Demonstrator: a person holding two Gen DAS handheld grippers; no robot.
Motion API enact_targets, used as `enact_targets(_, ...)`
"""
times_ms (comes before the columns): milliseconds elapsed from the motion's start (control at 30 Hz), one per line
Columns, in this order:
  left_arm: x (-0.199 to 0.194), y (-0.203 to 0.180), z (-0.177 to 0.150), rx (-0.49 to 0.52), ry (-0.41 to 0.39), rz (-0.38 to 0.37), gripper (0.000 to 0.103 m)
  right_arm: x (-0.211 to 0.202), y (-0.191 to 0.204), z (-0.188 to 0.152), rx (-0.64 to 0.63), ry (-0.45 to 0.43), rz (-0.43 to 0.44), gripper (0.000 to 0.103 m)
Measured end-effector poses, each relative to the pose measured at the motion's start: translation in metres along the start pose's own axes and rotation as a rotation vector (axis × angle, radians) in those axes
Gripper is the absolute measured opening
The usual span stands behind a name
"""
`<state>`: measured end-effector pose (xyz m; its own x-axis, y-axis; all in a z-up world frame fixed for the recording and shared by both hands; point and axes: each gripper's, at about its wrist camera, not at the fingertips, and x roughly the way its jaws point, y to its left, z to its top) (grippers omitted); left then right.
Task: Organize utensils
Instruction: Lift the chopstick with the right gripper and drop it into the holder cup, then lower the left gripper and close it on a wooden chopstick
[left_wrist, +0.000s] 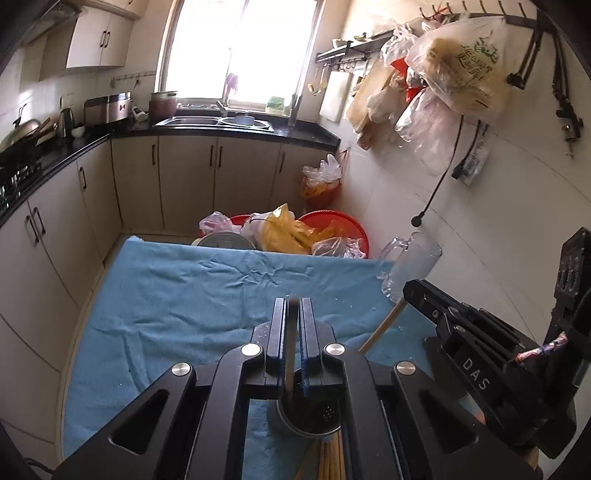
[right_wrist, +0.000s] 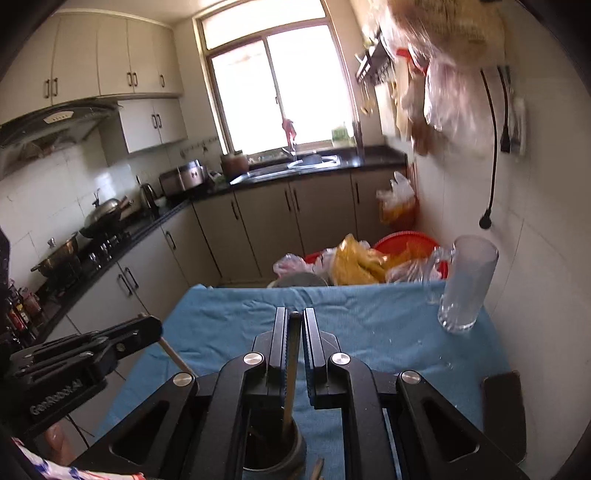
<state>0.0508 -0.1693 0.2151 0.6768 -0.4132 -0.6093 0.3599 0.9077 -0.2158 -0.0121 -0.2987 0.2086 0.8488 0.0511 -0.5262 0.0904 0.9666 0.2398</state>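
A round metal utensil holder (left_wrist: 306, 417) stands on the blue cloth (left_wrist: 177, 295), right under both grippers; it also shows in the right wrist view (right_wrist: 273, 454). My left gripper (left_wrist: 294, 306) is shut on a dark utensil handle (left_wrist: 290, 354) that reaches down into the holder. My right gripper (right_wrist: 294, 317) is shut on a wooden chopstick (right_wrist: 290, 376) whose lower end is in the holder. The same chopstick (left_wrist: 384, 325) shows in the left wrist view under the right gripper (left_wrist: 410, 291). The left gripper (right_wrist: 155, 325) shows in the right wrist view. Several chopsticks (left_wrist: 330, 458) lie on the cloth beside the holder.
A glass mug (right_wrist: 465, 284) stands at the cloth's far right corner, also in the left wrist view (left_wrist: 410, 262). A dark phone (right_wrist: 504, 406) lies at the right edge. Red basins with plastic bags (left_wrist: 295, 232) sit beyond the far edge. Wall on the right, counters on the left.
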Motion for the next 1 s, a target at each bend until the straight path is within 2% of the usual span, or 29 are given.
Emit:
enact_targets(67, -0.005, 0.002, 0.001, 0.003, -0.011, 0.002, 0.009, -0.001, -0.005, 0.002, 0.015, -0.002, -0.002, 0.033)
enact_targets(100, -0.01, 0.003, 0.002, 0.004, -0.02, 0.005, 0.017, -0.004, -0.006, 0.004, 0.019, -0.011, -0.007, 0.049)
enact_targets(133, -0.016, 0.003, 0.002, 0.003, -0.034, 0.009, 0.027, -0.01, -0.006, 0.004, 0.02, -0.03, -0.018, 0.054)
enact_targets(200, -0.034, 0.005, 0.0, 0.001, -0.073, 0.024, 0.039, -0.023, -0.007, 0.007, 0.014, -0.046, -0.025, 0.054)
enact_targets(333, -0.071, 0.006, -0.014, 0.021, -0.124, 0.049, 0.042, -0.051, -0.013, 0.002, 0.009, -0.063, -0.035, 0.058)
enact_targets(433, -0.095, 0.009, -0.038, 0.042, -0.14, 0.058, 0.051, -0.073, -0.023, -0.018, -0.003, -0.044, -0.056, 0.068)
enact_targets(500, -0.105, 0.013, -0.065, 0.062, -0.14, 0.073, 0.059, -0.079, -0.035, -0.043, -0.008, 0.002, -0.072, 0.072)
enact_targets(567, -0.105, 0.016, -0.09, 0.086, -0.117, 0.084, 0.059, -0.076, -0.046, -0.071, -0.016, 0.072, -0.092, 0.072)
enact_targets(700, -0.075, 0.019, -0.152, 0.158, 0.024, 0.081, 0.06, -0.053, -0.071, -0.139, 0.008, 0.26, -0.103, 0.072)
enact_targets(767, -0.054, 0.019, -0.179, 0.168, 0.106, 0.081, 0.06, -0.042, -0.08, -0.165, 0.041, 0.333, -0.076, 0.067)
enact_targets(800, -0.041, 0.018, -0.193, 0.177, 0.155, 0.075, 0.06, -0.037, -0.081, -0.175, 0.048, 0.359, -0.068, 0.061)
enact_targets(933, -0.007, 0.007, -0.22, 0.255, 0.268, 0.045, 0.058, -0.022, -0.077, -0.203, 0.029, 0.433, -0.06, 0.046)
enact_targets(1000, 0.009, 0.0, -0.229, 0.306, 0.315, 0.059, 0.052, -0.016, -0.074, -0.207, 0.012, 0.442, -0.073, 0.045)
